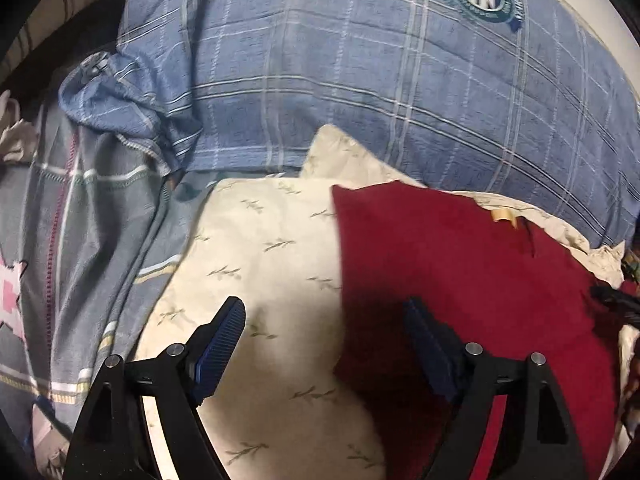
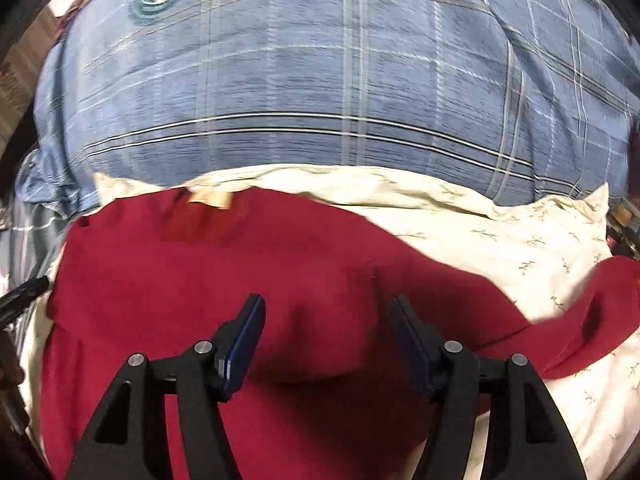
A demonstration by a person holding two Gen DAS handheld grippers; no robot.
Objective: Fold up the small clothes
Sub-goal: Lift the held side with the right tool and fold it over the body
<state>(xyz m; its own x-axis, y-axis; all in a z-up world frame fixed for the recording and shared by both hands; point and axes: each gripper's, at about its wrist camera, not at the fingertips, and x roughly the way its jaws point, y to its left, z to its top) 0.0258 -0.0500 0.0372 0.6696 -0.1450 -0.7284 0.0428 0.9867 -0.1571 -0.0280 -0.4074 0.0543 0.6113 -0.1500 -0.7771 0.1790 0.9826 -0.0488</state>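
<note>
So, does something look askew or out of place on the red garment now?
Yes. The red garment is not flat: one sleeve trails off to the side over the cream sheet, and a soft bulge rises in the cloth ahead of the right gripper. A tan label shows at its far edge.

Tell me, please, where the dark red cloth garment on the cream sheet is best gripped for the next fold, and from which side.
Probably the long part of the dark red cloth garment that trails out to the right. It lies alone on the cream leaf-print sheet, so the open right gripper could come from the right and pinch its edge from above.
</note>
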